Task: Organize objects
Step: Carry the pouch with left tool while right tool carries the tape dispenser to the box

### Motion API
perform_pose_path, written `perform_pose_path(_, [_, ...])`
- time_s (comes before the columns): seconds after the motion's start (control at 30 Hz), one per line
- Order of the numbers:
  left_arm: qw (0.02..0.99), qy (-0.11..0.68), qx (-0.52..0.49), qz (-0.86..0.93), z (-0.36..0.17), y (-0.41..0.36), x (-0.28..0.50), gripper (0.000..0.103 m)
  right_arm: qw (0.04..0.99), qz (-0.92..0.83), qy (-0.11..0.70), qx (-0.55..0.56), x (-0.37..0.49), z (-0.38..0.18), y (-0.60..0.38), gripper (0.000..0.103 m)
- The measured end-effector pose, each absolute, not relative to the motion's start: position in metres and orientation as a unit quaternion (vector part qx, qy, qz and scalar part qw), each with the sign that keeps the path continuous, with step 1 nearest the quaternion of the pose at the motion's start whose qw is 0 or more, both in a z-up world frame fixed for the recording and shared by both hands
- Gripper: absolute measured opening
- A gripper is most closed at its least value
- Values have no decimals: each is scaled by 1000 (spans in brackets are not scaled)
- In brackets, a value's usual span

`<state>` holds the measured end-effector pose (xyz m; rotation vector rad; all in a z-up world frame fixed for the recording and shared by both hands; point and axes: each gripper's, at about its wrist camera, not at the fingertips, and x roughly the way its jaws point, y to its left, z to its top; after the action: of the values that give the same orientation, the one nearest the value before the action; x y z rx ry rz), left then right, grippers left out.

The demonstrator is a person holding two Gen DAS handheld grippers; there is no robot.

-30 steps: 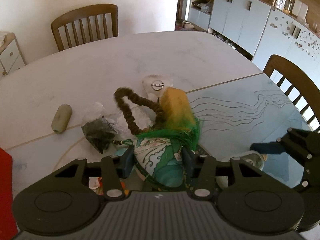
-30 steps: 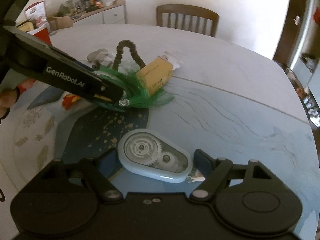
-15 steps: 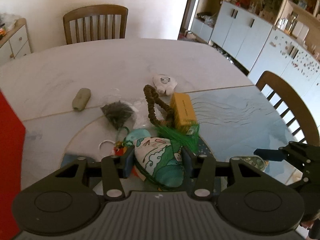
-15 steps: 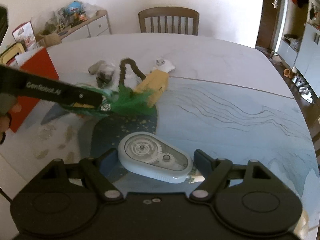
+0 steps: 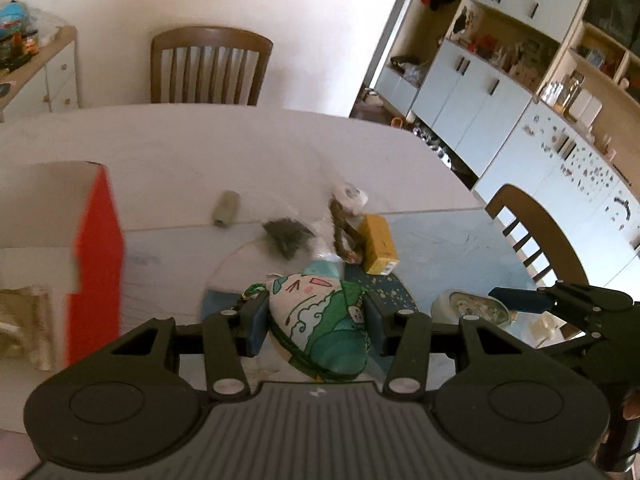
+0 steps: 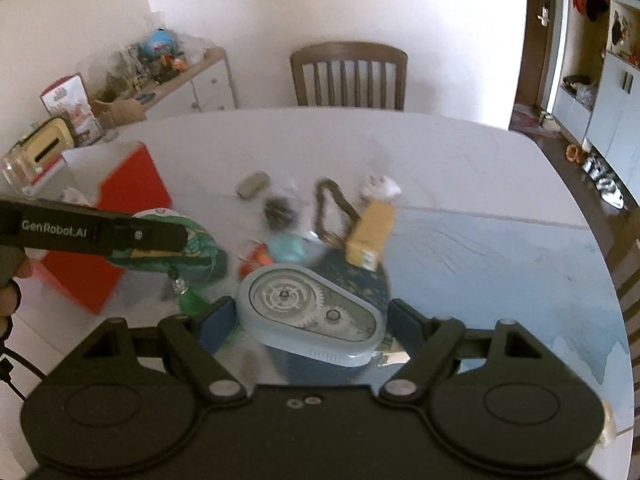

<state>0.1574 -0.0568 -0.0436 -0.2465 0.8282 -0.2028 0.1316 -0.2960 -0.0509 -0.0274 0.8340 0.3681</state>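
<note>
Green pouch [image 5: 320,320] clamped in raised left claw [image 5: 314,322]; right claw [image 6: 308,322] grips tape dispenser [image 6: 310,316].

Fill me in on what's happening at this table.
A person is tidying up with two tools. The left hand-held gripper is shut on a green-and-white printed pouch, held up beside the red box. The right hand-held gripper brackets a light-blue tape dispenser; whether it is lifted is unclear. A yellow box and a brown cord loop lie on the table.

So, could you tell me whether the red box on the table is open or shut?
Open: the red box shows pale raised flaps at its top, and a gold item sits inside its mouth.
</note>
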Motion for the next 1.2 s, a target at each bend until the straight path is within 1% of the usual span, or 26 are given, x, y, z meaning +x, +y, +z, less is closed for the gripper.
perform_pose_path(0.27, [912,380,-129,-82,-7,4,136,48,904,203,375,-24,133,-16,-241,82])
perform_pose_path(0.6, [929,345,-127,-36,30,86,118,48,904,253,343,-45,140,8,-161,82])
perform_pose_path(0.9, [931,345,-116,31,24,156,122,48,893,304,323,-76,148,19,-79,82])
perform_pose_path(1.2, [923,359,-124,58,-7,205,143,48,871,337,341,-112,162,1,-6,82])
